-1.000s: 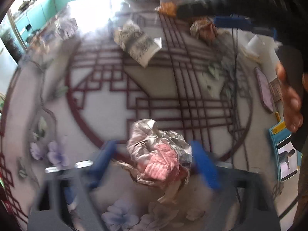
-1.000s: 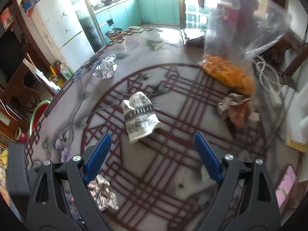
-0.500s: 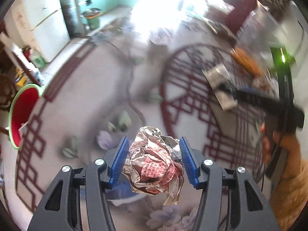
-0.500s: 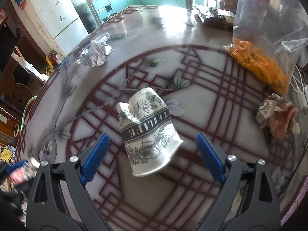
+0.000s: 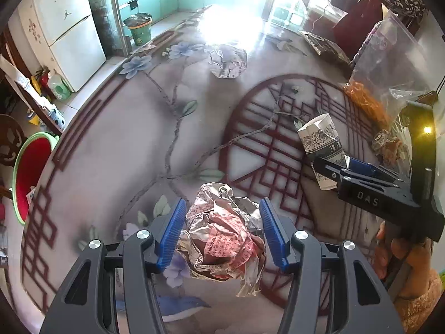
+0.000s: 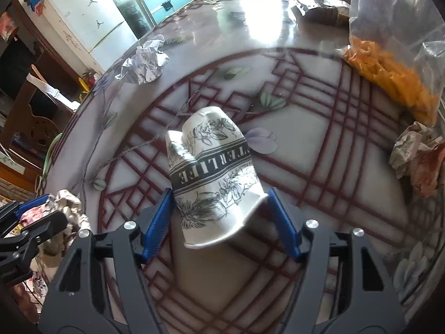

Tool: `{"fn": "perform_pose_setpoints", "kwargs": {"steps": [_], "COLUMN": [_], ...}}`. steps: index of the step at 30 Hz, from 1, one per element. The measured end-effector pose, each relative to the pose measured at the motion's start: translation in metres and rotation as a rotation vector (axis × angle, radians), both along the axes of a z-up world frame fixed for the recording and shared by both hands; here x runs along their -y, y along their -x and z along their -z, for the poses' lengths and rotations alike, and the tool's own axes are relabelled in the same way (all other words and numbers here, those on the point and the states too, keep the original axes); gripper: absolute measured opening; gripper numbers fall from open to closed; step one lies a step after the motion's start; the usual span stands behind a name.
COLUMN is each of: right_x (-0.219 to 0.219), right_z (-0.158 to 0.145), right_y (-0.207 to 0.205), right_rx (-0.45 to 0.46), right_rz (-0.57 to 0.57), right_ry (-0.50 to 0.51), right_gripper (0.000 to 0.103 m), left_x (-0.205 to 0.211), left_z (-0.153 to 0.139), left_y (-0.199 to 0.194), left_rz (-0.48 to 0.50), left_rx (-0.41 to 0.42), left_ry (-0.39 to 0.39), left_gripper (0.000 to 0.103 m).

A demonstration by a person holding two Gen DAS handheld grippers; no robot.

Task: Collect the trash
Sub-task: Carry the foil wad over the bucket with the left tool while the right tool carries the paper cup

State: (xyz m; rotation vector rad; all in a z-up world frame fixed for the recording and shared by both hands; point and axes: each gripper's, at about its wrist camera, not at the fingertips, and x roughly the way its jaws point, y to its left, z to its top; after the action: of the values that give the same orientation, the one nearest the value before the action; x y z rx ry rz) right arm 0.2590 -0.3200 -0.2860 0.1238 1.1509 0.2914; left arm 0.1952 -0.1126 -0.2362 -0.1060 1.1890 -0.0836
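the left wrist view rides just behind the left gripper point(image 5: 222, 231), looking steeply down along its blue fingers at the patterned table point(image 5: 116, 150), close enough that the crumpled wrapper point(image 5: 222, 233) fills the lower middle of the frame. the fridge point(image 5: 64, 36) lies in its upper left. the right wrist view sits behind the right gripper point(image 6: 222, 217), also tilted steeply down and closer to the table, with the paper cup point(image 6: 214, 172) at frame centre. both views share the cup point(image 5: 322, 144), the clear bag point(image 5: 386, 64) point(image 6: 395, 41) at the right, and each other's gripper: the right one point(image 5: 358, 169) at the right edge, the left one point(image 6: 25, 217) at the lower left.
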Motion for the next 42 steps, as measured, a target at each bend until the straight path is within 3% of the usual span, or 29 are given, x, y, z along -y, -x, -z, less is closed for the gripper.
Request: {"fn": "perform_pose_setpoints", "kwargs": {"steps": [12,42], "right_x": [0.007,-0.003], "right_z": [-0.004,-0.024], "right_y": [0.011,0.037], "right_rx": [0.004,0.005], "right_rz": [0.014,0.041], "right_ry": [-0.071,-0.034], "right_gripper": [0.064,0.064], "left_x": [0.001,-0.009], "left_z": [0.003,-0.002], "left_y": [-0.001,0.005], "left_rz": [-0.006,-0.009], "left_rx": [-0.008,0.015], "left_ry": [-0.009,0.017], "left_gripper": [0.052,0.052]}}
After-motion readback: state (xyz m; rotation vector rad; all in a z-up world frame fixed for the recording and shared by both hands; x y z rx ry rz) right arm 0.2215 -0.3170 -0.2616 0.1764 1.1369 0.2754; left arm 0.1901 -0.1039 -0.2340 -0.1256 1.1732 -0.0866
